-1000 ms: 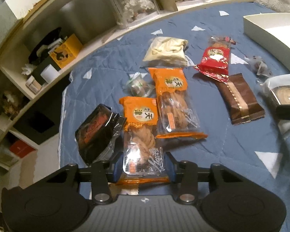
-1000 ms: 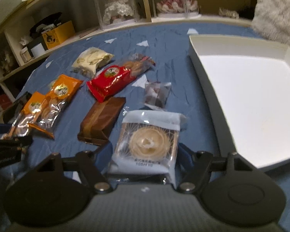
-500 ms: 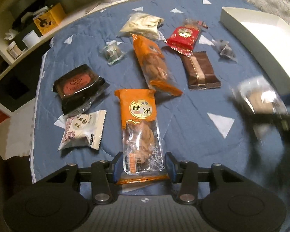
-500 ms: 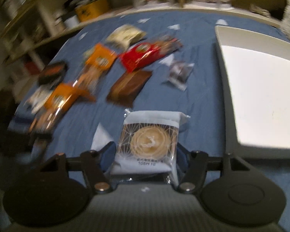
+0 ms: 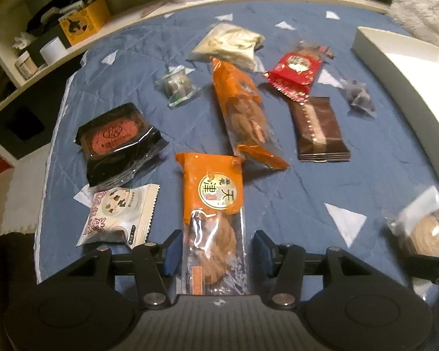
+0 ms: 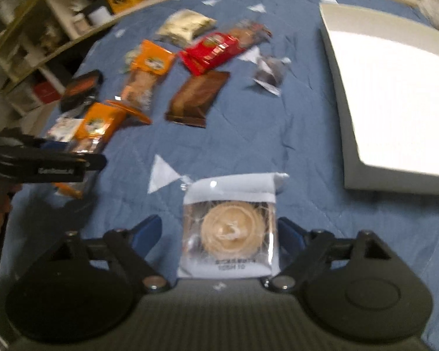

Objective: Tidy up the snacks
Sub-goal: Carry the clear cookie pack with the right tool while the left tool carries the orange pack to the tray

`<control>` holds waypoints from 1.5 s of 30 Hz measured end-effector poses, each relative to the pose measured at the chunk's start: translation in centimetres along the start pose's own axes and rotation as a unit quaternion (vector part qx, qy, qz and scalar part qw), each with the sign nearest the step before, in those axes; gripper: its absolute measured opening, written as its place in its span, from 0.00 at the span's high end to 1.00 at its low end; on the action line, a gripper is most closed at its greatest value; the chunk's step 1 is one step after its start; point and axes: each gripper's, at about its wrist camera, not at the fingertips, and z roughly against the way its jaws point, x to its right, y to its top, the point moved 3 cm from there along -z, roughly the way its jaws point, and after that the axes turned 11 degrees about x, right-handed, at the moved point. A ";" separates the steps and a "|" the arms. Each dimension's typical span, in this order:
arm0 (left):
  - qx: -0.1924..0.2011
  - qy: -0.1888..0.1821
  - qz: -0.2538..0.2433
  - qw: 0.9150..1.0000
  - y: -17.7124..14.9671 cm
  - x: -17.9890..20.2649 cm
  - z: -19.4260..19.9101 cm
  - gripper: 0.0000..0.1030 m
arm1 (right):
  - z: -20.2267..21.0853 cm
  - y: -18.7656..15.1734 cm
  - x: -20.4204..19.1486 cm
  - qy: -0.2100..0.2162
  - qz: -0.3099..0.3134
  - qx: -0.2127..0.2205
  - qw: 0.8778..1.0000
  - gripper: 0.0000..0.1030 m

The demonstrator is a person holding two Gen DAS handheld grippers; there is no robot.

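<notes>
- A blue quilted bedcover (image 5: 292, 193) with white triangles carries the snacks; shelves (image 5: 29, 58) with boxes and jars curve round its far edge.
- The left gripper (image 5: 216, 251) has its blue fingers (image 5: 172, 248) spread, just clear of the orange twist packet (image 5: 212, 219) between them; its long axis runs straight away from the gripper, orange label end farthest.
- Beyond that packet: a white biscuit packet (image 5: 120, 216) to its left, a black-and-red cake tray (image 5: 117, 140) farther left, a second orange packet (image 5: 245, 114) angled away, and a brown bar (image 5: 319, 128).
- The right gripper (image 6: 219, 234) is released; the round pastry packet (image 6: 231, 228) lies between its parted fingers (image 6: 146, 231), not visibly pinched.
- A white tray (image 6: 339, 93) sits right of the pastry.
</notes>
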 end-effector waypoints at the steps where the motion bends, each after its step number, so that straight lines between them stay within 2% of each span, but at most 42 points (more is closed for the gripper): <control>1: -0.004 0.002 0.000 1.000 0.0 0.0 -0.3 0.48 | -0.4 -0.1 0.2 -0.002 0.002 -0.008 1.000 0.27; 2: -0.006 0.003 0.001 1.000 0.0 0.0 -0.4 0.48 | -0.6 -0.3 0.4 -0.002 0.004 -0.013 1.000 0.32; 5: -0.008 0.009 0.003 1.000 0.0 -0.1 -0.3 0.56 | -0.7 -0.3 0.5 0.002 0.010 -0.013 1.000 0.32; 7: -0.012 0.016 0.009 1.000 0.0 -0.1 0.0 0.57 | -0.5 -0.2 0.5 0.007 0.018 -0.008 1.000 0.32; 13: -0.006 0.025 0.046 0.999 -0.5 -0.5 2.1 0.58 | 1.4 1.2 0.5 0.021 0.029 0.034 0.999 0.33; 18: 0.045 0.040 0.100 0.993 0.4 -1.7 5.0 0.58 | 3.4 3.2 2.0 0.017 0.019 0.081 0.996 0.33; 27: 0.125 0.020 0.126 0.984 3.1 0.5 8.6 0.59 | 7.2 6.5 5.2 -0.010 0.021 0.128 0.992 0.33; 32: 0.156 -0.018 0.120 0.980 5.7 4.3 9.6 0.59 | 9.6 7.9 8.2 -0.033 0.021 0.162 0.986 0.33; 37: 0.174 -0.055 0.107 0.977 8.1 9.0 9.9 0.59 | 10.9 8.1 12.1 -0.055 -0.004 0.172 0.984 0.33; 45: 0.173 -0.103 0.107 0.974 10.7 16.5 8.6 0.59 | 10.5 8.0 17.0 -0.075 -0.047 0.174 0.981 0.33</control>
